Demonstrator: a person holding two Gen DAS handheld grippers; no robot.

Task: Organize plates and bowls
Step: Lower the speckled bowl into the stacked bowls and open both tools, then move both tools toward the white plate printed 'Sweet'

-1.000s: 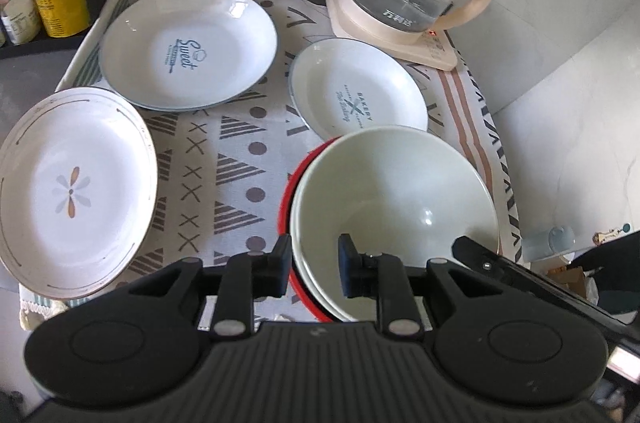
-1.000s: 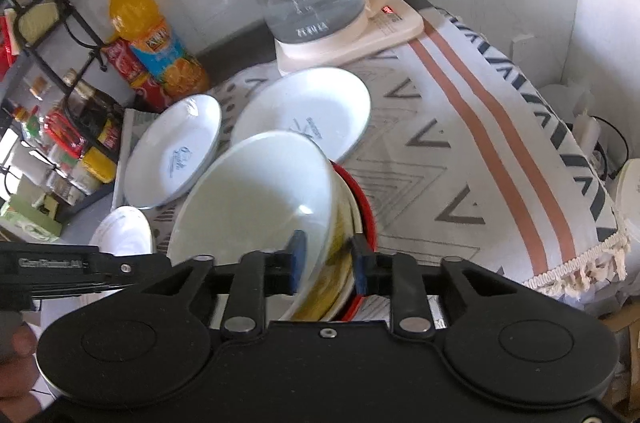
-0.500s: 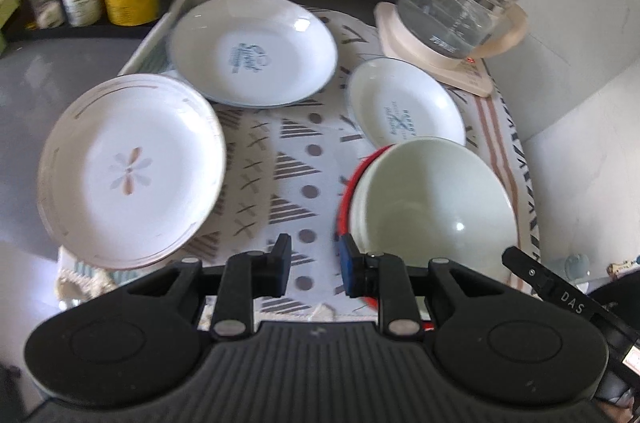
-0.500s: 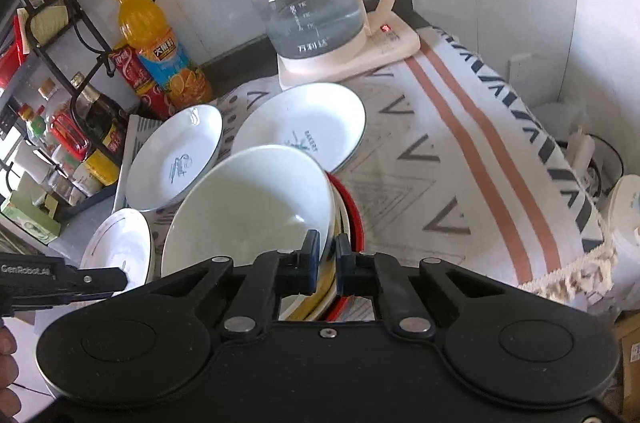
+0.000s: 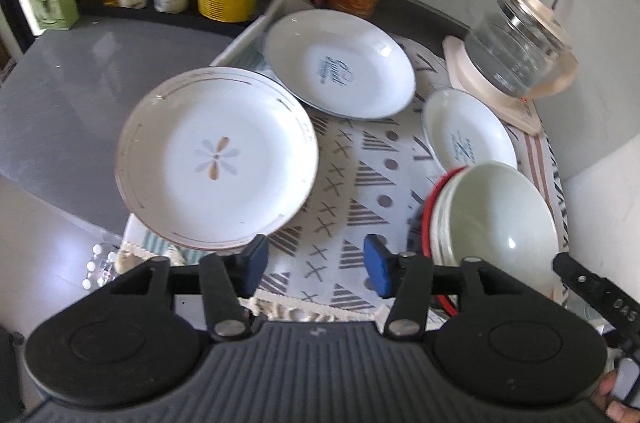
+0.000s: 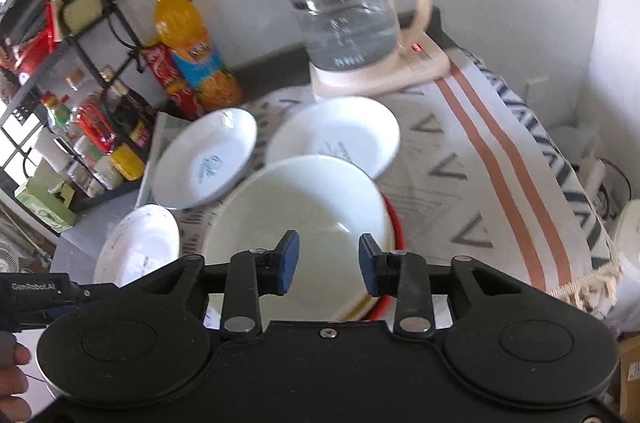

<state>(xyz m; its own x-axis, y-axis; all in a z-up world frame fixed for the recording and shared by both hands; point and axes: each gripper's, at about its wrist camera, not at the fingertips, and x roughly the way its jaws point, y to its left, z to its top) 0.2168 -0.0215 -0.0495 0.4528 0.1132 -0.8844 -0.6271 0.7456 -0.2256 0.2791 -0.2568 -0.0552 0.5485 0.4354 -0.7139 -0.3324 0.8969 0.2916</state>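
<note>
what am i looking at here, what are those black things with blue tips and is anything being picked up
There is no robot arm here: a person holds a handheld gripper in each hand, and a fisheye camera on each looks forward along its two fingers. One picture is from the left gripper, the other from the right gripper. The blue tips are the finger pads.

On the patterned cloth lie a flower plate, two blue-lettered plates and a stack of bowls with a white one on top and a red rim beneath. A glass kettle stands at the back.

Nothing is held. Both grippers' jaws are opening: the left has only cloth between its pads, and the right hovers over the near rim of the bowl stack without pressing on it.
</note>
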